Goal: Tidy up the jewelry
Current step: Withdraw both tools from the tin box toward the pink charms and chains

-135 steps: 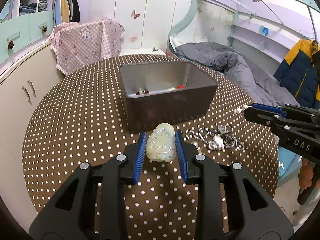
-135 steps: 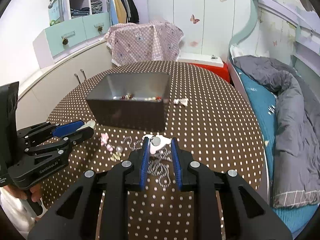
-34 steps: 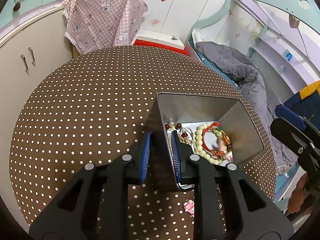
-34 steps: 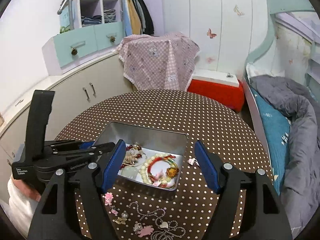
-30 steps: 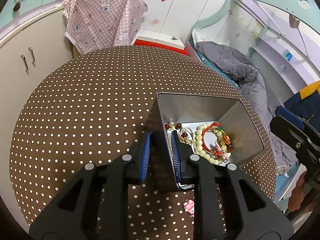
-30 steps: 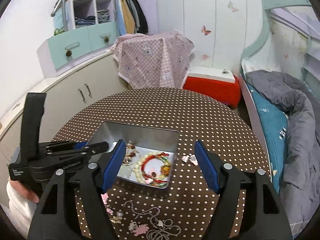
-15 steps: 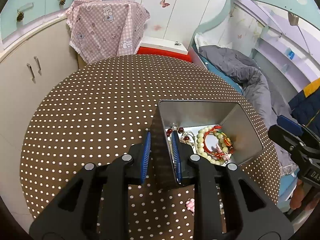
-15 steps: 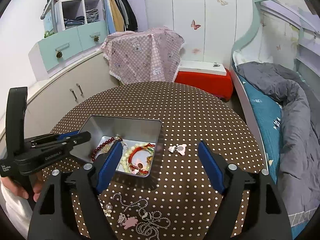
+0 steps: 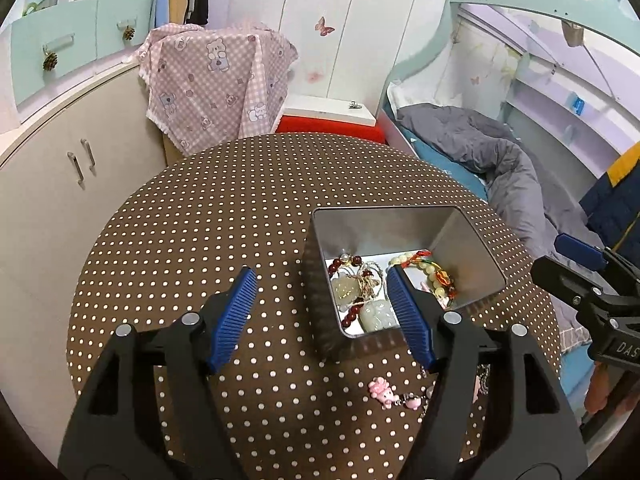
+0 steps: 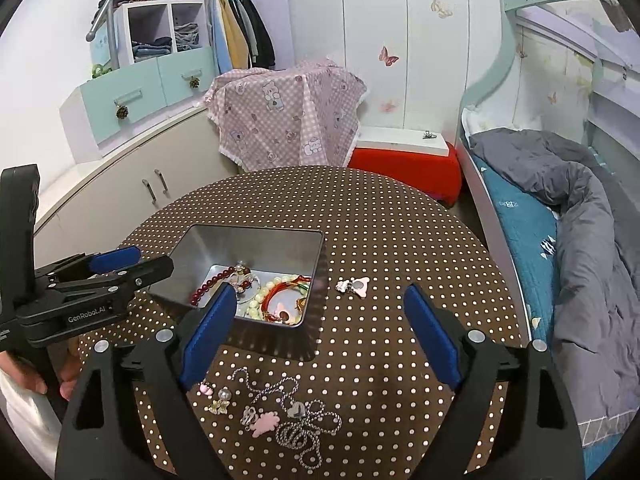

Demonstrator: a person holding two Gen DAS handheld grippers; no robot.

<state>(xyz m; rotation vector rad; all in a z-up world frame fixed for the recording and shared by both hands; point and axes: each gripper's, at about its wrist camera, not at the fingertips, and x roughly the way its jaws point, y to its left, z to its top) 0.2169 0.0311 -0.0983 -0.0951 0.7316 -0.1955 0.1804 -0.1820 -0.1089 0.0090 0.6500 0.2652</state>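
Observation:
An open metal tin (image 9: 384,211) stands on the round brown dotted table (image 9: 200,240). In it lie bead bracelets (image 9: 434,270) and a pale jade pendant (image 9: 376,315). My left gripper (image 9: 322,316) has its jaws opening; they straddle the tin's left wall without touching it. My right gripper (image 10: 320,334) hovers over the tin (image 10: 248,248) at its near right corner, jaws opening, nothing between them. A silver chain with a heart (image 10: 304,428), a pink charm (image 10: 264,420) and small earrings (image 10: 218,404) lie in front of the tin. Another charm (image 10: 354,286) lies to its right.
A pink checked cloth (image 10: 288,116) drapes furniture behind the table, beside a red box with a white lid (image 10: 404,156). A bed with a grey duvet (image 10: 580,248) runs along the right. Curved cabinets (image 9: 48,184) stand at the left. A hand (image 10: 24,376) holds the left gripper.
My left gripper was shut on the tin's left wall; it has let go, spread wide and drawn back. The right gripper opened wider and shifted right. The jade pendant now lies in the tin.

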